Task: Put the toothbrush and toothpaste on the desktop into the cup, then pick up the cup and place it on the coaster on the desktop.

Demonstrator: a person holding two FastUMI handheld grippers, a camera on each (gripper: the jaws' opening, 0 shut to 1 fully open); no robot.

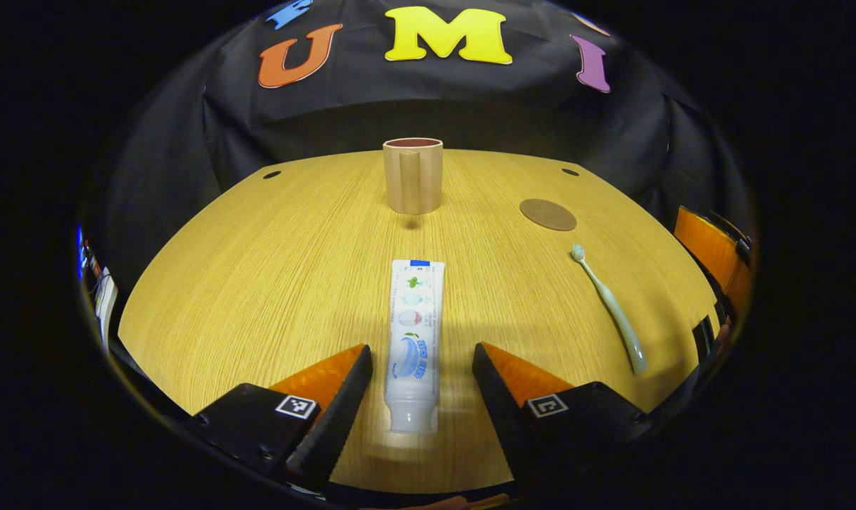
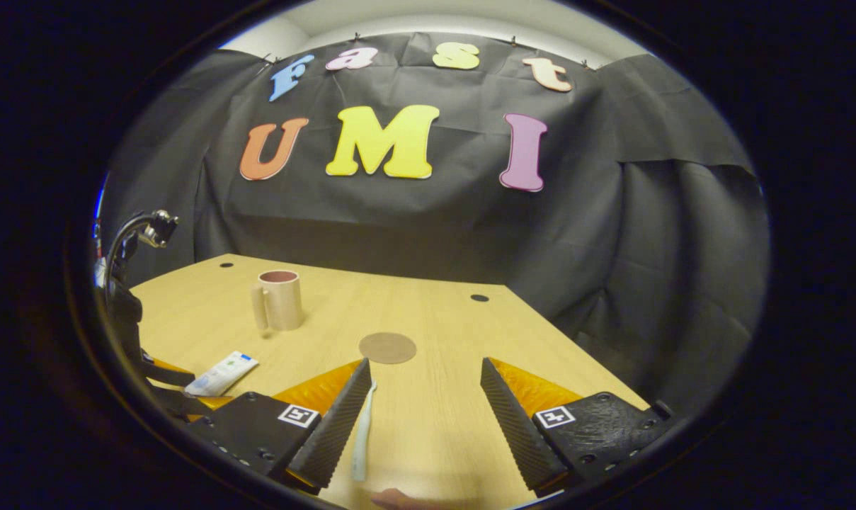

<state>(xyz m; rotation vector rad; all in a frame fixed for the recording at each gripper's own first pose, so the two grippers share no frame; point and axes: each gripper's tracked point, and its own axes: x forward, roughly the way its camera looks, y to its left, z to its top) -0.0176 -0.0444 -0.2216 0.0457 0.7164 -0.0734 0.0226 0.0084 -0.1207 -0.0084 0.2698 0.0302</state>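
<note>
Low centre of the left gripper view: left tool (image 1: 417, 386) spread wide, fingers either side of the toothpaste (image 1: 415, 340), not touching. Tube lies flat on the counter (image 1: 258, 283), long axis running straight away toward the cup (image 1: 413, 176) at upper centre; cap end nearest. Toothbrush (image 1: 609, 301) at right, coaster (image 1: 548, 214) beyond it. Right gripper view: right tool (image 2: 425, 404) also wide, toothbrush beside its left finger. Left tool looks better placed for the tube; likely closes across its width.
</note>
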